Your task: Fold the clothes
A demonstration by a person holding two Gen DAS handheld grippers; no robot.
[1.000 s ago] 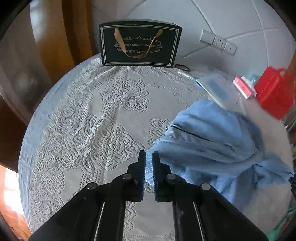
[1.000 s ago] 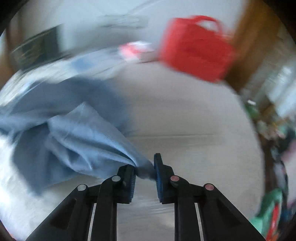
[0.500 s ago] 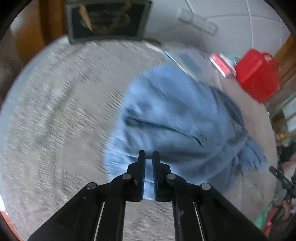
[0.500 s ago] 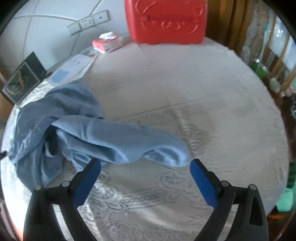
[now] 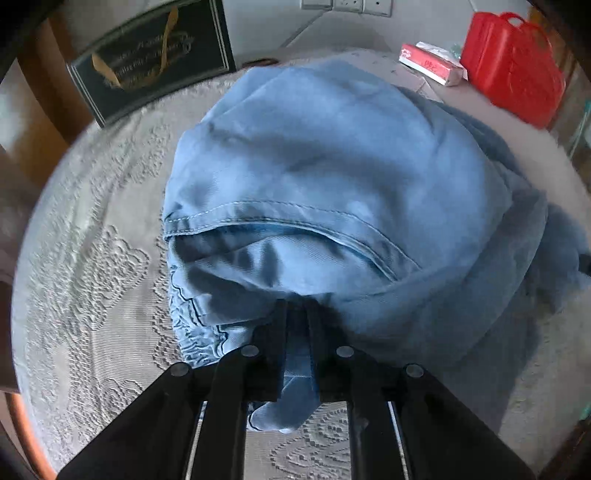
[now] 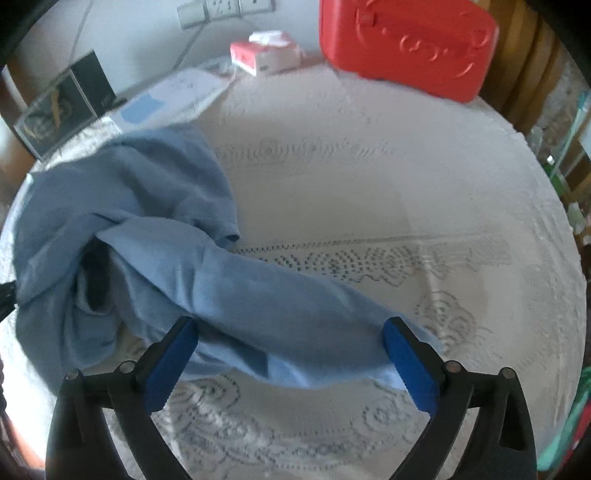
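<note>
A round surface [image 6: 369, 192] covered in a white lace cloth fills both views, with a grey wall and sockets [image 6: 225, 9] behind it. The left wrist view shows a stitched seam and a puckered elastic band on the blue garment [image 5: 325, 166], detail the right view lacks; the right view shows a long twisted leg of the same garment [image 6: 258, 295] trailing toward 4 o'clock, plus a flat white and blue paper [image 6: 173, 92] at 11 o'clock. The fabric is soft, matte cotton, mounded like a dome. A glossy red plastic case [image 6: 406, 44] stands at 1 o'clock, a red and white tissue box [image 6: 266, 55] just beside it, and a black gift bag [image 5: 147, 70] with gold ribbon handles at 11 o'clock.

The left gripper [image 5: 297, 314] is clamped on a fold of the garment, which hangs between its black fingers. The right gripper [image 6: 291, 347] is spread wide, its blue pads [image 6: 170, 365] either side of the leg, gripping nothing; a second ago it was pinched on that cloth. Since then the mound has come much closer to the left camera
</note>
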